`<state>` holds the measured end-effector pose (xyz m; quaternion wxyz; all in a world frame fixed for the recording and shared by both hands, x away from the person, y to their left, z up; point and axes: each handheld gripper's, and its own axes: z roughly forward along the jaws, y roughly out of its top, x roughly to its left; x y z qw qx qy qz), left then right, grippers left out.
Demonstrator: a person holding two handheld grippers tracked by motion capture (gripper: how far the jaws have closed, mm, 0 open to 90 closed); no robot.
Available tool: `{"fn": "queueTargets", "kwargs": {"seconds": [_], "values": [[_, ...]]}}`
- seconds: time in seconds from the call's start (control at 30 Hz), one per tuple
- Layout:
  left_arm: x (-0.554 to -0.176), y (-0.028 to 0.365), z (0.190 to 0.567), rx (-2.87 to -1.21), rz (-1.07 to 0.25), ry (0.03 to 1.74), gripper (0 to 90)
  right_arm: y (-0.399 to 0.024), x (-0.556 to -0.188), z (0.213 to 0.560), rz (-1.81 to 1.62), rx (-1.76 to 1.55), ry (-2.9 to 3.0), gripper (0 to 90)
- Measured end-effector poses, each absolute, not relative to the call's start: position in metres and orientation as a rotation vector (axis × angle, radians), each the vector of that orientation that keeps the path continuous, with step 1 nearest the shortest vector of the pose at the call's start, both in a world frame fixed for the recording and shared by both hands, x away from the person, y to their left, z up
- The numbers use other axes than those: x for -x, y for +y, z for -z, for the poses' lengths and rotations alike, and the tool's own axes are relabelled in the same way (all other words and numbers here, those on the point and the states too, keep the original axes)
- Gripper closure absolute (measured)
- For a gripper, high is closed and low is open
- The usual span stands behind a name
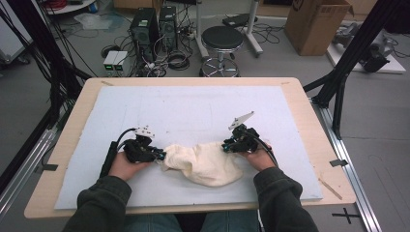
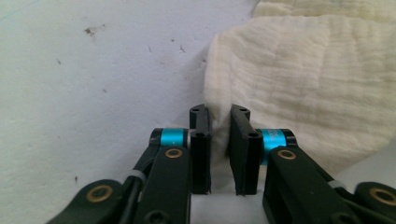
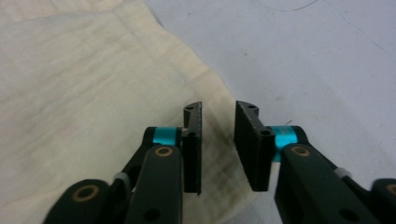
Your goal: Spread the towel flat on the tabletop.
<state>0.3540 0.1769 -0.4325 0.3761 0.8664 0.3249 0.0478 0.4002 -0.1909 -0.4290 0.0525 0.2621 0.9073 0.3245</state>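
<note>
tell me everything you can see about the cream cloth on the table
The cloth is cream, soft and loosely woven, like crinkled gauze. It lies bunched in a rumpled heap on the pale blue mat, near the person's edge of the table. The left gripper has the cloth's left edge between its narrowly parted jaws; the right gripper straddles its right edge, a small gap still showing between the jaws.

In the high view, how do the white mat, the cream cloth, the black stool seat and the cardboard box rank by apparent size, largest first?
1. white mat
2. cream cloth
3. cardboard box, cut off by the top edge
4. black stool seat
The box and stool stand farther from the camera, so their true sizes stay unsure.
</note>
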Motion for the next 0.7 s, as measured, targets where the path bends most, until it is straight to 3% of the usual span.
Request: {"fn": "queueTargets", "kwargs": {"seconds": [0.1,0.43,0.57,0.7], "values": [[-0.353,0.177,0.431,-2.217,-0.139,0.84,84.0,-0.194,-0.401,0.43,-1.024,-0.794,2.771,88.0],[-0.351,0.188,0.42,-2.111,-0.209,0.852,85.3,-0.216,-0.398,0.418,-1.234,-0.863,2.679,88.4],[-0.353,0.188,0.421,-2.115,-0.21,0.855,85.3,-0.217,-0.401,0.422,-1.187,-0.905,2.659,64.2],[-0.354,0.188,0.421,-2.113,-0.215,0.854,85.3,-0.211,-0.404,0.427,-1.113,-0.879,2.662,56.6]]}}
